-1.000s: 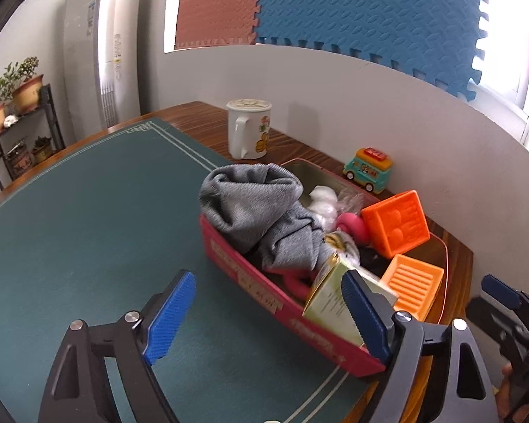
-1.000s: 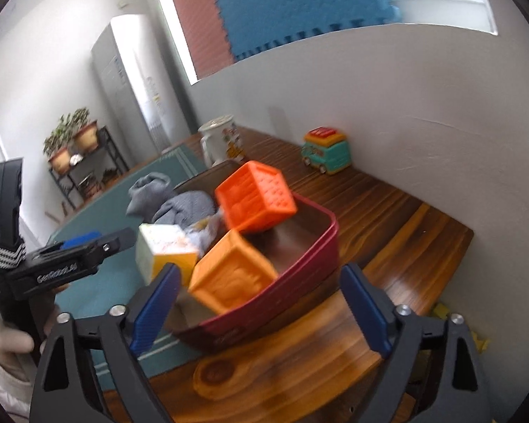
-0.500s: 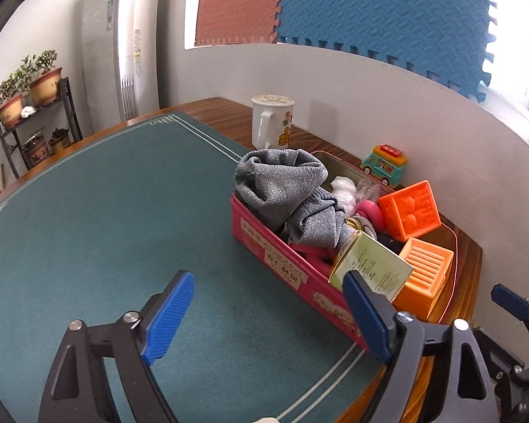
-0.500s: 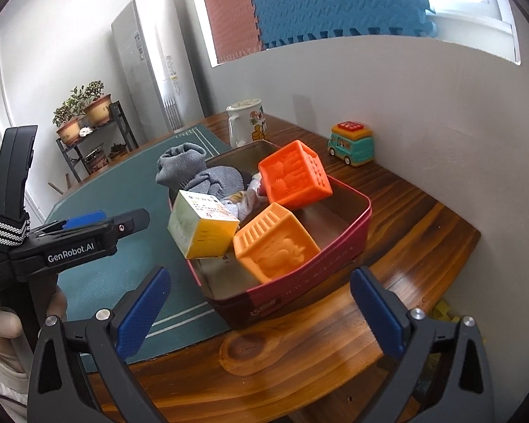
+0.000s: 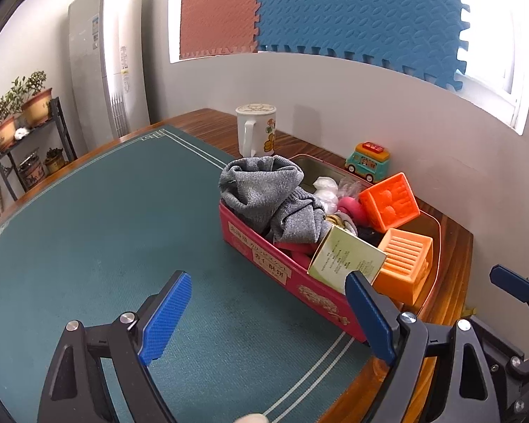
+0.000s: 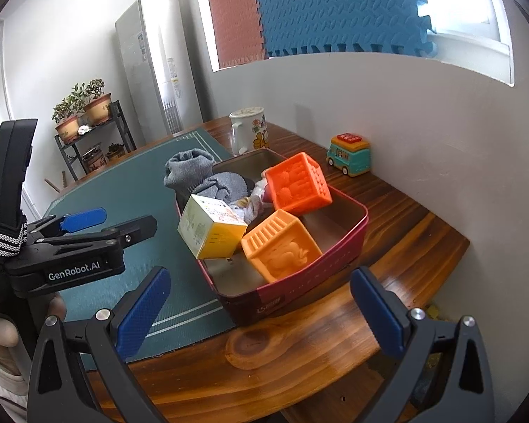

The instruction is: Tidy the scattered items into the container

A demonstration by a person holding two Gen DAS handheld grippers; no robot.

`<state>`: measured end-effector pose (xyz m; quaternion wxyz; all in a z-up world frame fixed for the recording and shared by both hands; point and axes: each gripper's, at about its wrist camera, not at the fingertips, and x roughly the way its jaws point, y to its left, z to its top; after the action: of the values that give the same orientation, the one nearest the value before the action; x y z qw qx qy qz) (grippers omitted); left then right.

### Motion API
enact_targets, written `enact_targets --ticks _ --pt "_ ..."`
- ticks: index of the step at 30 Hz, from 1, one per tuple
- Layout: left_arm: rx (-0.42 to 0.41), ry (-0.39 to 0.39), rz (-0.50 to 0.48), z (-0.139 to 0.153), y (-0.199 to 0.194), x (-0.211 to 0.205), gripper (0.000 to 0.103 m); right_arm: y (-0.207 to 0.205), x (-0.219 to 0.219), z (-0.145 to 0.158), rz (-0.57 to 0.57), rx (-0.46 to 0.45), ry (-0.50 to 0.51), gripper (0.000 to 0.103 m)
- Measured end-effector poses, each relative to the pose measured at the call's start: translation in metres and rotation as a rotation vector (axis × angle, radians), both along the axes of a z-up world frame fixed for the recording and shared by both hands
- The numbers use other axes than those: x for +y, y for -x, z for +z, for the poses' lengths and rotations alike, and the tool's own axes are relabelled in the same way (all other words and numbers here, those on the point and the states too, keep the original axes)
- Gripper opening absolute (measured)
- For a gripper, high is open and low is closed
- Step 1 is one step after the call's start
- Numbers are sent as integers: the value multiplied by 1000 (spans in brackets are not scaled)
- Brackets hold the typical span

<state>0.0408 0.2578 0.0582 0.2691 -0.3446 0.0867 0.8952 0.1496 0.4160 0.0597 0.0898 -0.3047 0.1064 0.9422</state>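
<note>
A red tin [image 5: 264,257] [image 6: 335,257] stands at the mat's right edge. It holds a grey cloth [image 5: 264,190] [image 6: 194,172], two orange cubes [image 5: 389,202] [image 6: 282,246], a yellow-green box [image 5: 345,259] [image 6: 208,227], and small white and pink items. My left gripper [image 5: 268,317] is open and empty, above the green mat, in front of the tin. My right gripper [image 6: 261,313] is open and empty, above the wood near the tin's short end. The left gripper also shows in the right wrist view [image 6: 84,220].
A white mug [image 5: 255,134] [image 6: 248,130] and a toy bus [image 5: 368,160] [image 6: 349,155] stand on the wooden table [image 6: 388,211] near the wall. The green mat [image 5: 105,218] covers the table's left part. A plant shelf [image 5: 24,141] stands far left.
Both grippers have drawn back from the tin, which now looks smaller and farther. Both stay open and empty.
</note>
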Motion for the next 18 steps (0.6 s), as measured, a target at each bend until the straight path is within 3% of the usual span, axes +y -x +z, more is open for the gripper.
enact_targets --ticks 18 --pt "-66 25 -55 -8 3 18 91 4 9 -13 -23 -24 37 102"
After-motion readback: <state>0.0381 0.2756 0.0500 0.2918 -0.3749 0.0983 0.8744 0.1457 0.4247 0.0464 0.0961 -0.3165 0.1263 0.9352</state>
